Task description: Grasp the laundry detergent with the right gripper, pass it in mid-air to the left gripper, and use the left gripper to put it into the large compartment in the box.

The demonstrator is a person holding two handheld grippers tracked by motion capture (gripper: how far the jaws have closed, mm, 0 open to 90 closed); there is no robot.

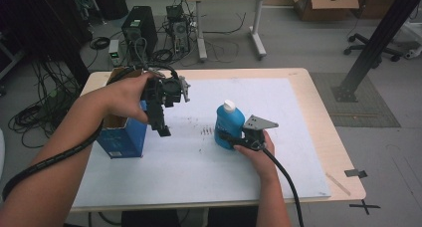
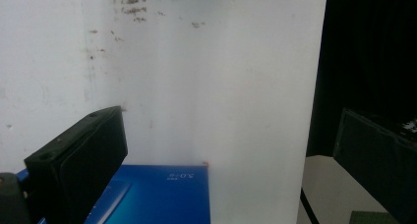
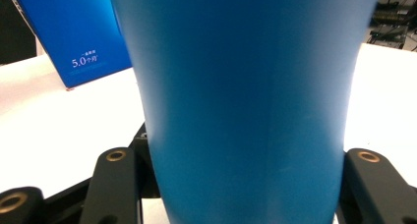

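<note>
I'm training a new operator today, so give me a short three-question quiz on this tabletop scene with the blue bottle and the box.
1. True or false: the right gripper is shut on the blue bottle.
2. What colour is the bottle's cap?
3. Where is the left gripper? A) inside the blue box; B) held above the white mat, beside the box, jaws apart; C) clamped on the bottle.

Key
1. True: in the right gripper view both jaws sit against the bottle's sides.
2. White.
3. B: in the left gripper view nothing lies between its jaws.
</note>
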